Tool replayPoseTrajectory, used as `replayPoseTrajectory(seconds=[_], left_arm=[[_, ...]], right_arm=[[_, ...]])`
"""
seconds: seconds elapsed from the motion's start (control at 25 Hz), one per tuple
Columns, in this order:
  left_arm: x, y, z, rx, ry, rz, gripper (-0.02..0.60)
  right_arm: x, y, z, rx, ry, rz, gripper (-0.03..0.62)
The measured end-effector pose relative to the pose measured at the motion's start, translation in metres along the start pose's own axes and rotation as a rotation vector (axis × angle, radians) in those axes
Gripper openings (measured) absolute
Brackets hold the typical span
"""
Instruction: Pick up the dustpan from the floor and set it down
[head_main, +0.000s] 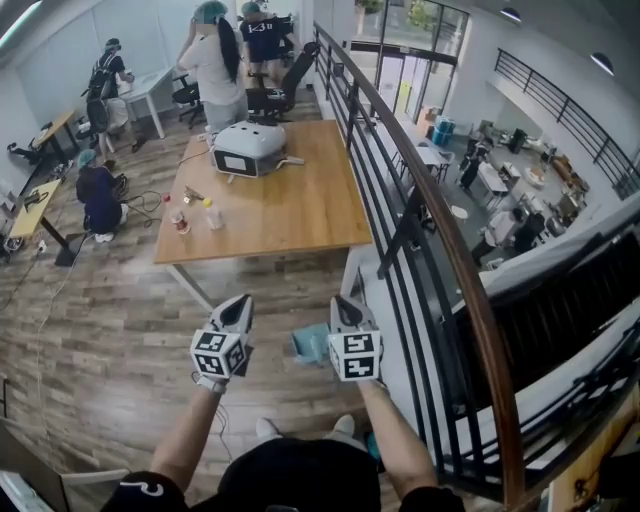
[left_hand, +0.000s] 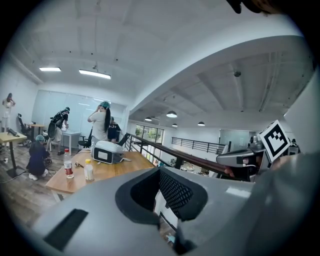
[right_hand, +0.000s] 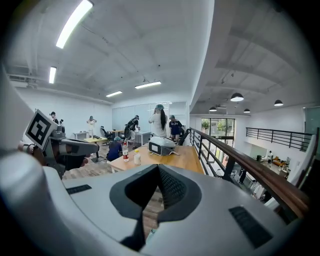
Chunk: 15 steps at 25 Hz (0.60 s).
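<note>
Lying on the floor (head_main: 120, 330) just ahead of the person's feet, the dustpan (head_main: 312, 345) shows only as a teal patch between the two grippers, which partly hide it. Its handle cannot be made out.

The left gripper (head_main: 238, 303) and the right gripper (head_main: 342, 303) hang side by side above it, pointing forward and a little down. Each has its jaws pressed together with nothing between them, so neither holds anything.

It looks like thin moulded plastic. I judge it light and stiff, with a smooth skin that could slip in a shallow pinch. The handle would be the surest hold if it turns up. Failing that, the raised back rim would do, taken deep between the pads so the pan does not swing or tip. One gripper must spread its jaws before it goes down.

Room is tight on the right, where the railing (head_main: 420, 230) and its pale base run close beside the dustpan. The table (head_main: 300, 200) has its near edge just beyond. Bare floor opens to the left and toward the person, which seems the safer side for lifting and setting down.
</note>
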<state>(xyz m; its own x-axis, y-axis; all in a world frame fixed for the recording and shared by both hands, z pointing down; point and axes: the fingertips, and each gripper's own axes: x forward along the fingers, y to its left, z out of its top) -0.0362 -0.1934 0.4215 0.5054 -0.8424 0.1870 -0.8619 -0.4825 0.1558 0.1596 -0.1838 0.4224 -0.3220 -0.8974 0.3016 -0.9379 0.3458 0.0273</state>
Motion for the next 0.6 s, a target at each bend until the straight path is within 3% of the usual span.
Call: replayPoseTrajectory(seconds=[0.6], left_arm=[[0.009,-0.016,-0.011,0.003,0.017,-0.011,-0.003]], right_arm=[[-0.003,-0.011,-0.01,0.015,0.014,0.001,-0.006]])
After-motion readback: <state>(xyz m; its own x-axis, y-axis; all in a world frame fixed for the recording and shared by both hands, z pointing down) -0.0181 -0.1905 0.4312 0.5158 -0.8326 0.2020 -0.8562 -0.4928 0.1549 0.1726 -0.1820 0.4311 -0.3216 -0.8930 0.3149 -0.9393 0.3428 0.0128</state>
